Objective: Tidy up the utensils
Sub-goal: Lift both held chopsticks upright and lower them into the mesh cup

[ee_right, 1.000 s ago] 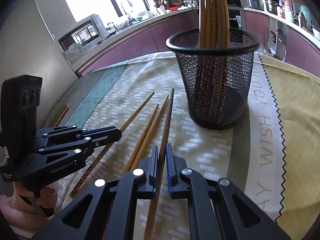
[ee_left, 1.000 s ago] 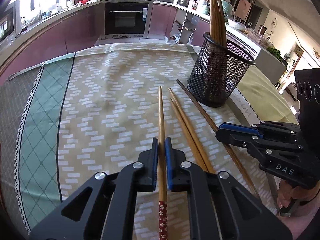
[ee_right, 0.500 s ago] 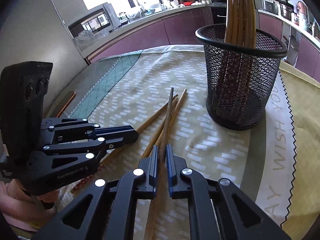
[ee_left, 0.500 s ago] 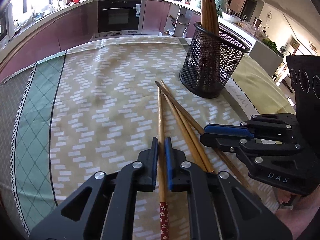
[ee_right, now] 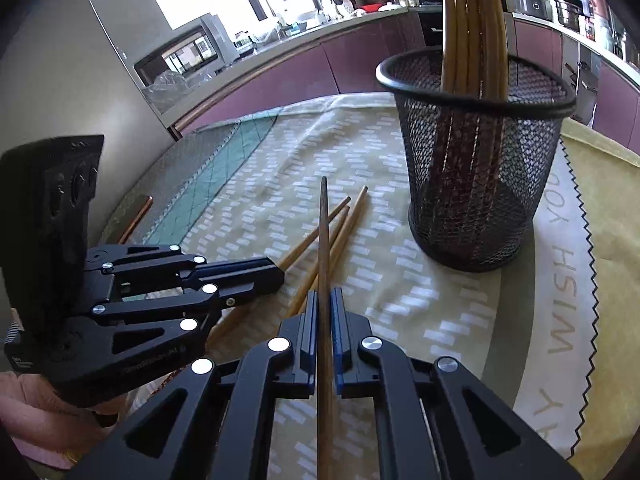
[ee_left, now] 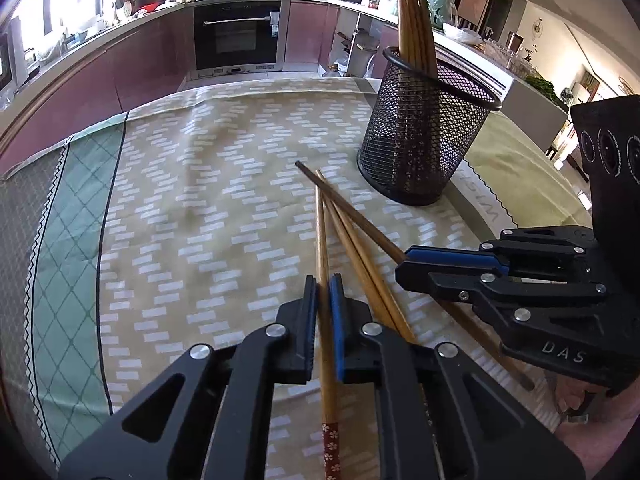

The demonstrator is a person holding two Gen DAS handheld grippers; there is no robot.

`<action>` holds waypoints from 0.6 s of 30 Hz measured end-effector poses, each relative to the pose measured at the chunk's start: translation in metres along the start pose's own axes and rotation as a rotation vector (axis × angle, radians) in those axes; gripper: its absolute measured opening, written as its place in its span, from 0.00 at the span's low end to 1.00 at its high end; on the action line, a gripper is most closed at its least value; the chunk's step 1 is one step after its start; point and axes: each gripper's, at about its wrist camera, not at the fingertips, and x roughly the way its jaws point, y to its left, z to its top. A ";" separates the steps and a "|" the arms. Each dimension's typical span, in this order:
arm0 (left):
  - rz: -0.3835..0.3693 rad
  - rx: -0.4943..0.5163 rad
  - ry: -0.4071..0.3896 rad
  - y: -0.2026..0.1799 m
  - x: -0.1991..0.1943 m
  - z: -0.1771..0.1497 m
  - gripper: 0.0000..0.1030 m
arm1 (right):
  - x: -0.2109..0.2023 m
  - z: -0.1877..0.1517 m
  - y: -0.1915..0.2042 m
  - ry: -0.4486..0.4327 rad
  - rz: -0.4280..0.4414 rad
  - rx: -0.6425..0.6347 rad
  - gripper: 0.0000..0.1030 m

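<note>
My left gripper [ee_left: 323, 288] is shut on a pale wooden chopstick [ee_left: 320, 232] with a red flowered end, which lies along the tablecloth. Just right of it, two more pale chopsticks [ee_left: 352, 248] rest on the cloth. My right gripper [ee_right: 325, 300] has its jaws closing on a dark chopstick [ee_right: 324, 236], pads pressed to it, its far tip raised and crossing over the pale chopsticks [ee_right: 344, 228]. The black mesh holder [ee_right: 476, 184] stands upright behind them with several chopsticks [ee_right: 472, 20] in it. From the left wrist, the right gripper [ee_left: 404, 266] sits close at the right.
A patterned tablecloth [ee_left: 192, 208] covers the round table, with a green band at the left. The left gripper [ee_right: 276, 274] sits at the lower left of the right wrist view. A person's hand [ee_left: 580, 408] holds the right tool. Kitchen counters and an oven lie beyond.
The dark chopstick's far tip has swung left and lifted, so it now crosses over the pale ones. The two grippers have drawn closer together. The pale chopstick stays gripped.
</note>
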 end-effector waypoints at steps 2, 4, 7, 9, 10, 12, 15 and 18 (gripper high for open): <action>-0.005 0.000 -0.013 0.000 -0.005 0.001 0.07 | -0.010 0.000 -0.001 -0.024 0.005 -0.007 0.06; -0.014 0.002 -0.031 0.000 -0.012 0.003 0.07 | -0.019 0.002 -0.001 -0.049 0.009 -0.012 0.06; -0.035 0.003 -0.065 -0.001 -0.026 0.007 0.07 | -0.035 0.003 -0.002 -0.089 0.009 -0.018 0.06; -0.060 0.000 -0.091 -0.001 -0.037 0.011 0.07 | -0.046 0.005 -0.003 -0.116 0.010 -0.018 0.06; -0.070 -0.003 -0.101 -0.001 -0.041 0.013 0.07 | -0.052 0.006 -0.003 -0.133 0.011 -0.019 0.06; -0.101 -0.005 -0.126 -0.001 -0.053 0.018 0.07 | -0.062 0.007 -0.004 -0.160 0.009 -0.020 0.06; -0.139 -0.008 -0.156 -0.001 -0.066 0.023 0.07 | -0.078 0.010 -0.006 -0.205 0.005 -0.018 0.06; -0.167 -0.008 -0.187 -0.002 -0.080 0.028 0.07 | -0.093 0.013 -0.009 -0.248 0.004 -0.016 0.06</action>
